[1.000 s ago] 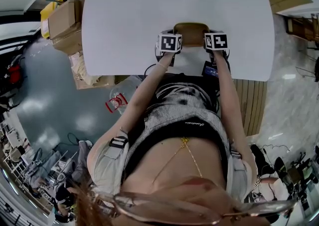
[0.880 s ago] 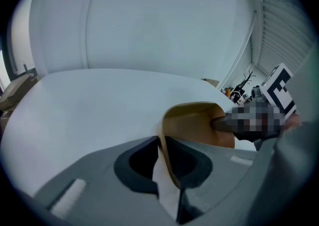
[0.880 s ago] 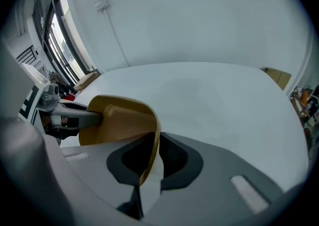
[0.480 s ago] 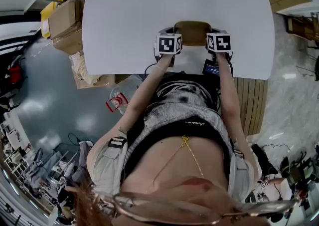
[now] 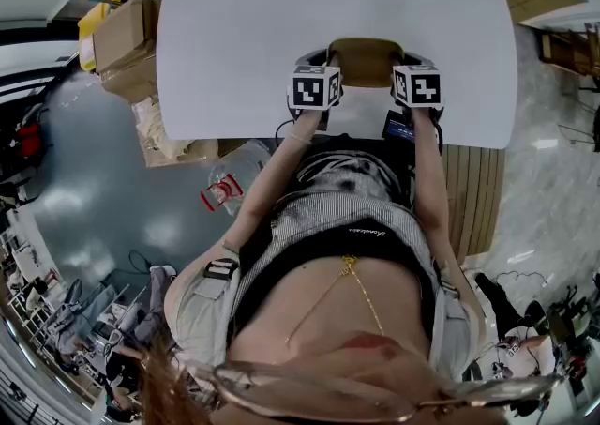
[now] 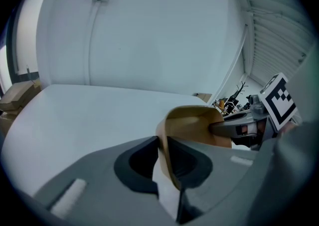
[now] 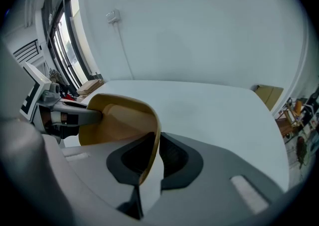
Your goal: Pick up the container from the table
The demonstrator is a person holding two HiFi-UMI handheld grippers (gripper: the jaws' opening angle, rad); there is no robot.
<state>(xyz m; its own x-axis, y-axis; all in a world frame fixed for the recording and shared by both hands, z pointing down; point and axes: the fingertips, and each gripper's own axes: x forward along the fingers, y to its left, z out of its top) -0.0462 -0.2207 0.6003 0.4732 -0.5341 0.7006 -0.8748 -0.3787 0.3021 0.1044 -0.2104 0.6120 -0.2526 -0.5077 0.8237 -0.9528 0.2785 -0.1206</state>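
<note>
Head view. Holding a tan container (image 5: pixel 361 59) over the 6 o'clock edge of the white table (image 5: pixel 234 29), with the left gripper (image 5: pixel 321 62) at its 9 o'clock rim and the right gripper (image 5: pixel 401 62) at its 3 o'clock rim. Against 1 s ago: marker cubes (image 5: pixel 314 90) lower in frame, nearer the torso (image 5: pixel 337 226), and slightly wider apart, with more tan showing between them. Cannot tell whether lifted clear of the tabletop. At the table's 9 o'clock, cardboard boxes (image 5: pixel 122 38); below them on the floor, a clear bottle (image 5: pixel 223 190) with a red label. At 4 o'clock, wooden slats (image 5: pixel 473 198). Small script on the dark waistband (image 5: pixel 366 235), too small to read.

Left gripper view. Left gripper (image 6: pixel 163 145) clenched on the container's (image 6: pixel 192 125) thin side wall, 1 jaw inside and 1 outside. At 3 o'clock, the right gripper (image 6: pixel 219 127) biting the opposite wall. Beyond, bare table (image 6: pixel 89 115), and a cable (image 6: pixel 92 35) running down the wall (image 6: pixel 164 30).

Right gripper view. Right gripper (image 7: pixel 155 142) likewise grasping the container (image 7: pixel 119 120) by its wall. At 9 o'clock, the left gripper (image 7: pixel 94 115) on the far side. Windows (image 7: pixel 62 35) at 10 o'clock; a cardboard box (image 7: pixel 269 93) past the table's (image 7: pixel 214 110) 3 o'clock edge.
</note>
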